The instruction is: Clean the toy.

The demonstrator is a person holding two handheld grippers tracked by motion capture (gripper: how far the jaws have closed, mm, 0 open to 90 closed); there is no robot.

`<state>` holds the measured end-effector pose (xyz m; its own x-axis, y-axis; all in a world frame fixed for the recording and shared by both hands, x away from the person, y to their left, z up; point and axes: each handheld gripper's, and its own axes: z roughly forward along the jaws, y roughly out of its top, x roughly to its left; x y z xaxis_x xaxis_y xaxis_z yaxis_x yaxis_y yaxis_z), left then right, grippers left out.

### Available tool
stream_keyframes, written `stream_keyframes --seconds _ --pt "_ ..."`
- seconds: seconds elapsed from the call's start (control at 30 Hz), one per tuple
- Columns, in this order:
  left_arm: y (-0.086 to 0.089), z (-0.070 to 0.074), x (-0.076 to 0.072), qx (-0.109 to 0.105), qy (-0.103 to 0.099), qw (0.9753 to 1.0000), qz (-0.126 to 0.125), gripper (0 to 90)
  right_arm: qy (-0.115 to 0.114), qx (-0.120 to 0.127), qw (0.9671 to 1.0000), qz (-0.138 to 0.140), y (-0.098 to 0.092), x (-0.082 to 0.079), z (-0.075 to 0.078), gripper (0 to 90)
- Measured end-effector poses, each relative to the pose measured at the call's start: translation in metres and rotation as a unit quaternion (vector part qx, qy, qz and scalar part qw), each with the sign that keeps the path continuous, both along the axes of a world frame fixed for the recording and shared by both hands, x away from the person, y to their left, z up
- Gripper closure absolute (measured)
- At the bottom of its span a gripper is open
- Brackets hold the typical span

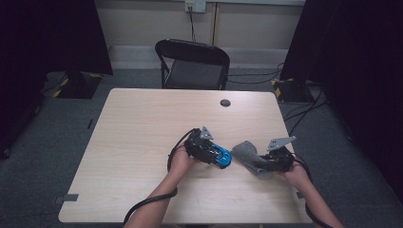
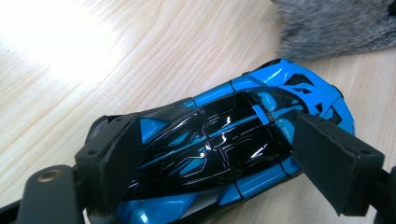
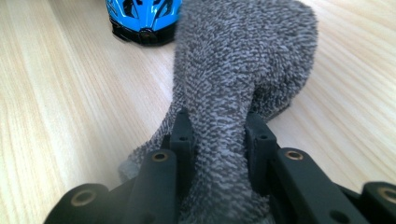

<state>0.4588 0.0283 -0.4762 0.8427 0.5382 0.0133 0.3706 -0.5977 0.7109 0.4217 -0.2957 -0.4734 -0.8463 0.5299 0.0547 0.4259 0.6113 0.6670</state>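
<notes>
The left gripper (image 2: 215,154) has its fingers (image 2: 109,156) closed across the body of a blue and black toy car (image 2: 224,144), one finger on each flank, with the car resting on the desk (image 1: 142,133) near its front right part. The right gripper (image 3: 217,140) pinches a grey fuzzy cloth (image 3: 243,60) between narrow fingers (image 3: 183,135), and the cloth's free end lies just beside the car's nose. The step in hand looks like wiping the car (or wrapping it, I cannot tell which). To do it well, the left grip should stay square on the flanks so the glossy shell cannot twist out, while the right drags the cloth low and flat over the bodywork. Both forearms come in low from the near edge, angled inward toward each other
</notes>
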Motion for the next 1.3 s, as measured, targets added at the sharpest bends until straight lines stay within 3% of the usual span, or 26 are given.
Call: stream_keyframes --seconds 0.07,0.33,0.5,0.67,0.83,1.0,1.1,1.3 --pt "0.0 0.0 0.001 -0.004 0.003 1.0 0.002 16.9 0.001 0.011 0.9999 0.001 -0.004 -0.001 0.003 69.9" --pt "0.005 0.002 0.003 -0.026 0.02 0.9994 0.005 18.4 -0.008 0.014 0.9999 -0.006 -0.006 -0.002 0.016 69.6" --pt "0.014 0.013 -0.002 -0.037 0.011 0.9992 0.004 19.7 -0.006 0.018 0.9998 -0.008 -0.002 -0.001 0.021 69.4" --pt "0.038 0.03 -0.015 -0.039 -0.005 0.9992 0.005 19.8 -0.012 0.029 0.9995 -0.006 0.01 -0.001 0.033 69.2" --pt "0.077 0.04 -0.029 -0.042 -0.011 0.9987 0.025 20.9 -0.02 0.051 0.9985 0.005 0.04 0.002 0.048 68.8" --pt "0.11 0.038 -0.04 -0.042 -0.005 0.9983 0.039 21.8 -0.015 0.055 0.9981 0.024 0.084 0.007 0.057 68.6" --pt "0.127 0.036 -0.048 -0.038 0.0 0.9986 0.038 21.8 -0.01 0.059 0.9976 0.036 0.108 0.009 0.059 68.6" --pt "0.166 0.04 -0.06 -0.053 -0.007 0.9969 0.057 21.7 -0.001 0.06 0.9958 0.068 0.159 0.007 0.055 68.1"
